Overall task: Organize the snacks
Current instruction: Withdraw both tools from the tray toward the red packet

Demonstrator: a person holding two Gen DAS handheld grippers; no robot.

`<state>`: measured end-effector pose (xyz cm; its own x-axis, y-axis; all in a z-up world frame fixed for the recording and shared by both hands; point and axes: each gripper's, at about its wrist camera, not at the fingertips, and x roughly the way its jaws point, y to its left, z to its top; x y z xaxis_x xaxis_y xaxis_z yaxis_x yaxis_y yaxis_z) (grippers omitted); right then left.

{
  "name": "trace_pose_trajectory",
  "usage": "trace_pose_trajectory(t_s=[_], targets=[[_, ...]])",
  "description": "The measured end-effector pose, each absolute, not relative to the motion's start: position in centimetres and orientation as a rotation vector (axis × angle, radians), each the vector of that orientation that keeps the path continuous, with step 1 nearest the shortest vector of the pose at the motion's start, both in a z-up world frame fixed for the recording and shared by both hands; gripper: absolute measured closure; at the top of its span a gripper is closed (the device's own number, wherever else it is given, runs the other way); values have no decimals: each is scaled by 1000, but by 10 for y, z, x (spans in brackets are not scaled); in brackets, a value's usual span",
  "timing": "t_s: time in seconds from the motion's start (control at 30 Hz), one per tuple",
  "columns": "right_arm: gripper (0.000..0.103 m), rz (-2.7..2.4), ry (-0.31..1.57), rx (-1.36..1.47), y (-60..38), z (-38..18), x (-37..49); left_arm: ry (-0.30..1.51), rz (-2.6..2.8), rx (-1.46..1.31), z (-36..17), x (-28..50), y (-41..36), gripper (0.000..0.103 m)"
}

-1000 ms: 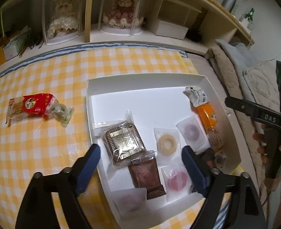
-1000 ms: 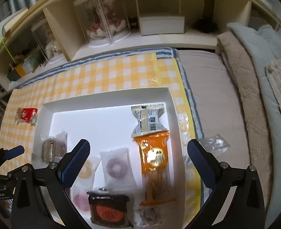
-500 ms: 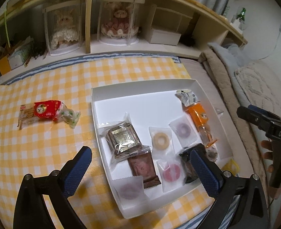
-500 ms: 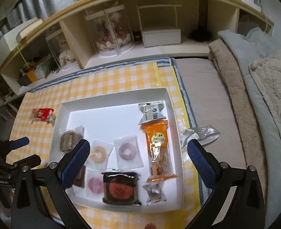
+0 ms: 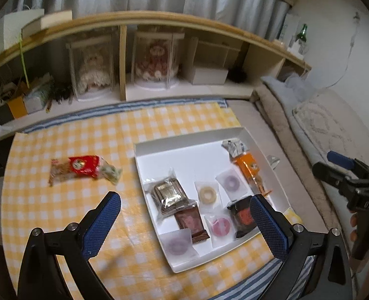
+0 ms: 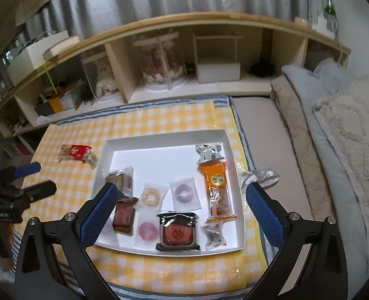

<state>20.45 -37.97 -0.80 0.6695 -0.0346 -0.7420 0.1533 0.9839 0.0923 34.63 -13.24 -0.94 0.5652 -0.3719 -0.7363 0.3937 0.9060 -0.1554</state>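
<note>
Both grippers' jaws wide, empty.

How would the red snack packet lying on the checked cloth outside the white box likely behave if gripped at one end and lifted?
The red snack packet looks like thin crinkled film, so it would probably flex and droop rather than stay stiff. It lies flat on the checked cloth, unlikely to roll. The glossy wrapper may slip in the tongs, and the pale pieces showing through its clear end could crack if squeezed hard.

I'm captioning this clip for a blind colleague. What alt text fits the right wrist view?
A white tray of wrapped snacks sits on a yellow checked cloth, seen between the right gripper's open blue jaws. A red snack pack lies outside the tray on the cloth, with the left gripper nearby.
</note>
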Motion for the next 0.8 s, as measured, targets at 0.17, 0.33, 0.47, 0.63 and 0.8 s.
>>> trace_pose_trajectory(t_s=[0.17,0.33,0.47,0.63,0.8], targets=[[0,-91,810,137,-356,7,199,824,-442,45,10,329,-110,0],[0,-63,797,135,-330,11,201,810,-413,45,21,318,-74,0],[0,-29,800,135,-304,9,209,803,-375,42,26,314,-40,0],[0,2,802,136,-275,3,224,796,-323,31,32,312,4,0],[0,36,812,135,-247,-6,243,798,-283,12,33,318,44,0]])
